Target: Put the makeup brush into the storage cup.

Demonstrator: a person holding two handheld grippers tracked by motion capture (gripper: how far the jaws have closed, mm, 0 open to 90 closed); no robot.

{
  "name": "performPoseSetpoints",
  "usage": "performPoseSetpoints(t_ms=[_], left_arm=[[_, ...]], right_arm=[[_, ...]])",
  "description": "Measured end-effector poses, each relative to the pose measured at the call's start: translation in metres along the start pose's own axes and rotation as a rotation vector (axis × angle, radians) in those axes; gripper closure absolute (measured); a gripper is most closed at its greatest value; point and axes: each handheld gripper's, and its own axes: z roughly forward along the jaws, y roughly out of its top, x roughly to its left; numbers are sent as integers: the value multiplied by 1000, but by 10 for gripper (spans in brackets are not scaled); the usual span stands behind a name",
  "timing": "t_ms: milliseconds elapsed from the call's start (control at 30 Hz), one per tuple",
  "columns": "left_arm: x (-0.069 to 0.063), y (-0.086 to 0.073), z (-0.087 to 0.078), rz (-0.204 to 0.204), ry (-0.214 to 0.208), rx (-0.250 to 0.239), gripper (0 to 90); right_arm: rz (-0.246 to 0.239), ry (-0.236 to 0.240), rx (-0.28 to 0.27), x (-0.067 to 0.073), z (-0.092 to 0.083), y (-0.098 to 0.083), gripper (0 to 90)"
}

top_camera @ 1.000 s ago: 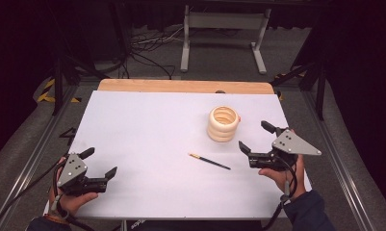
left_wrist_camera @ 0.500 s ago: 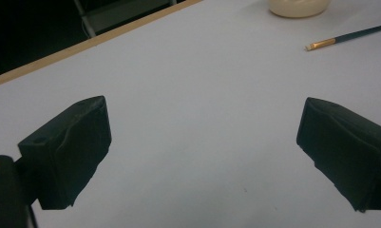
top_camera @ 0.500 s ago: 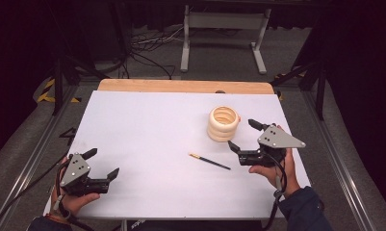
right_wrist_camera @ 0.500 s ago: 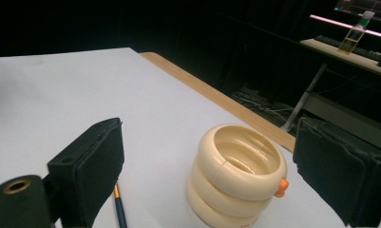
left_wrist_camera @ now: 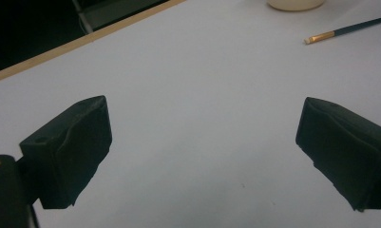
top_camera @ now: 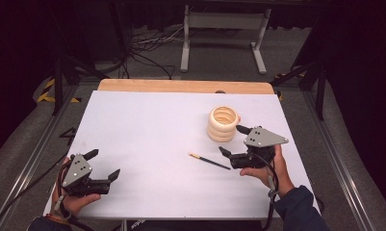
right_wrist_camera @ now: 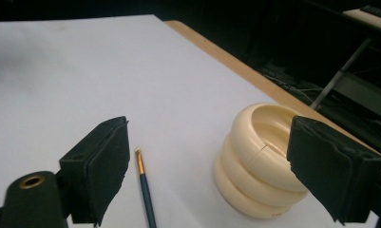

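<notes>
A cream holder (top_camera: 224, 123) made of three stacked rings stands right of centre on the white table (top_camera: 152, 130). In front of it lies a dark-handled paintbrush (top_camera: 210, 161) with a gold ferrule. My right gripper (top_camera: 231, 139) hovers just right of the brush and in front of the holder. It is open, and its jaws have just been closing a little with nothing gripped. In the right gripper view (right_wrist_camera: 207, 166), the brush (right_wrist_camera: 145, 190) and holder (right_wrist_camera: 259, 161) lie ahead. My left gripper (top_camera: 103, 164) rests open at the near left, holding nothing, with the brush (left_wrist_camera: 349, 29) far off.
A bare wooden strip (top_camera: 181, 86) runs along the table's far edge. Beyond it, a metal stand (top_camera: 224, 29) and cables (top_camera: 142, 48) sit on the floor. Metal rails (top_camera: 32, 159) flank the table on both sides.
My right gripper has moved left, closer to the brush and the holder. The left gripper has stayed where it was.
</notes>
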Motion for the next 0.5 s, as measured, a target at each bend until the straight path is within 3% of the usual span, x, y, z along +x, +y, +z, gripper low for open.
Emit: performPoseSetpoints(t_ms=[500], left_arm=[[-2, 0, 2, 15, -27, 9, 54]], right_arm=[[-8, 95, 123, 12, 29, -15, 151]])
